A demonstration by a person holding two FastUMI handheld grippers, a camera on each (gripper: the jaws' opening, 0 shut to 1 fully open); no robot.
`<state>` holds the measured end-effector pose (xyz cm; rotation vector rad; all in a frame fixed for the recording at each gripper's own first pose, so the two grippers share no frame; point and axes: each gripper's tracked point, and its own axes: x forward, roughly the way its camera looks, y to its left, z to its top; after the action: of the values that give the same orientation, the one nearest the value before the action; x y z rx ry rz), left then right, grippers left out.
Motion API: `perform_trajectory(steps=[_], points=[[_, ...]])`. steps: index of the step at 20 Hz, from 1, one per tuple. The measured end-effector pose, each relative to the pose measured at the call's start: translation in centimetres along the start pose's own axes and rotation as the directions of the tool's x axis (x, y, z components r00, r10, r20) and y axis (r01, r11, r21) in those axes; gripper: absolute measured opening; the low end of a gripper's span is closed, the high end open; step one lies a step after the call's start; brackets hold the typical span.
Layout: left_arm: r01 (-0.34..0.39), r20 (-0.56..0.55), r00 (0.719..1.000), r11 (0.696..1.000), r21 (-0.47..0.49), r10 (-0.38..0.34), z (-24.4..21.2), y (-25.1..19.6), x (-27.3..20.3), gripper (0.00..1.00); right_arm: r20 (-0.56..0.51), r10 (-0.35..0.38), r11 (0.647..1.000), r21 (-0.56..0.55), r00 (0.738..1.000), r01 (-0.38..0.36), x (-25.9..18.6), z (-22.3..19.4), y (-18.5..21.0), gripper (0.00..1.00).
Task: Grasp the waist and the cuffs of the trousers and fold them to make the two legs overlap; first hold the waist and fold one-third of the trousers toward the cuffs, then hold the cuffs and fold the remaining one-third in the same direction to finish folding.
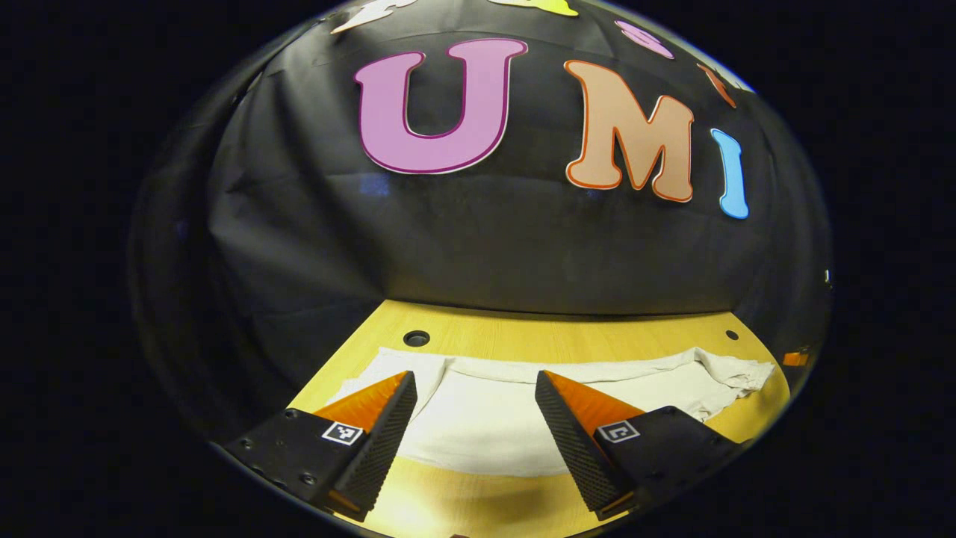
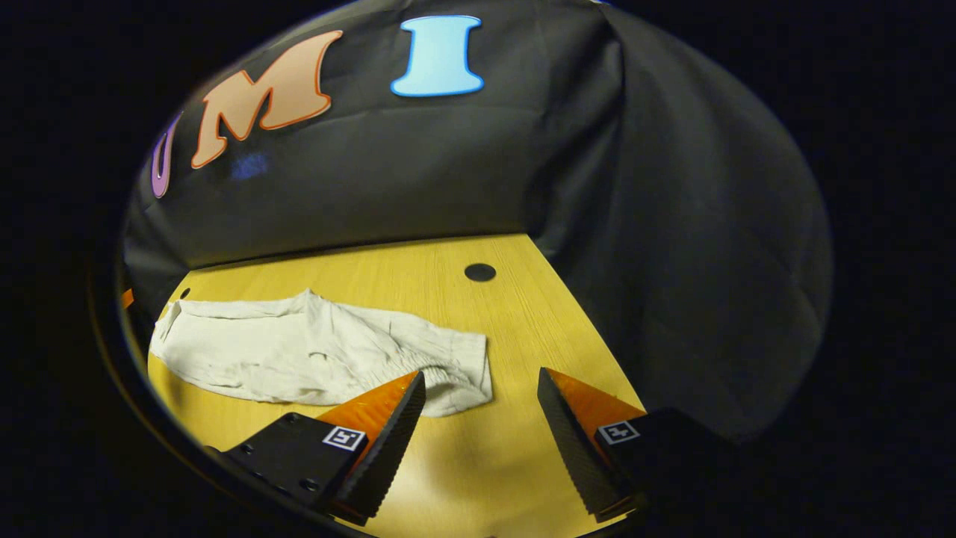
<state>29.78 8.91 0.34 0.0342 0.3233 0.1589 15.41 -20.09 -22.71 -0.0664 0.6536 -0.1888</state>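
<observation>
Trousers [image 2: 314,351] lengthwise across table [image 2: 418,269]

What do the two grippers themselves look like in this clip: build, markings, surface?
Both look alike. The left gripper and the right gripper each have two wedge-shaped fingers tapering to a point, with ridged, grooved inner faces. Each finger sits on a black block with small screws, and each block carries a small square black-and-white tag. I see no cables or sleeves.
</observation>
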Motion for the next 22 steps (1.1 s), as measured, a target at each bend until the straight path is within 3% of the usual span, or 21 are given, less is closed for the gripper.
perform_trajectory(steps=[6,12,15,16,18,19,20,21,22], points=[[-0.061,0.008,0.998,0.998,0.029,0.06,-0.5,-1.3,-3.7,0.97,-0.08,0.083,0.995,0.061,0.993,-0.079,3.2,-3.6,1.1,0.94],[-0.096,0.027,0.995,0.995,-0.006,0.096,-0.6,-3.0,-6.0,0.97,-0.099,0.17,0.979,0.129,0.98,-0.157,4.8,-4.3,3.3,0.97],[-0.1,0.025,0.995,0.995,0.013,0.099,-0.9,-3.8,-6.7,0.97,-0.095,0.199,0.964,0.197,0.975,-0.177,5.6,-4.2,3.5,0.95],[-0.101,0.025,0.995,0.995,0.016,0.1,-1.0,-4.0,-6.8,0.96,-0.094,0.207,0.958,0.22,0.974,-0.183,5.7,-4.2,3.6,0.88],[-0.101,0.029,0.995,0.995,0.013,0.101,-0.8,-4.5,-7.1,0.97,-0.096,0.205,0.953,0.245,0.974,-0.176,6.3,-4.3,3.4,0.89],[-0.103,0.031,0.994,0.995,0.012,0.103,-0.9,-4.7,-7.1,0.96,-0.094,0.195,0.953,0.253,0.976,-0.166,6.4,-4.2,3.0,0.73],[-0.104,0.031,0.994,0.994,0.012,0.104,-0.8,-4.8,-7.2,0.97,-0.089,0.192,0.95,0.266,0.977,-0.162,6.8,-4.2,2.6,0.65],[-0.106,0.034,0.994,0.994,0.013,0.105,-0.8,-5.0,-7.3,0.97,-0.089,0.193,0.945,0.286,0.977,-0.161,6.8,-4.1,2.4,0.47],[-0.107,0.036,0.994,0.994,0.015,0.106,-0.6,-5.1,-7.3,0.97,-0.085,0.203,0.938,0.304,0.976,-0.168,6.5,-3.8,2.4,0.46]])
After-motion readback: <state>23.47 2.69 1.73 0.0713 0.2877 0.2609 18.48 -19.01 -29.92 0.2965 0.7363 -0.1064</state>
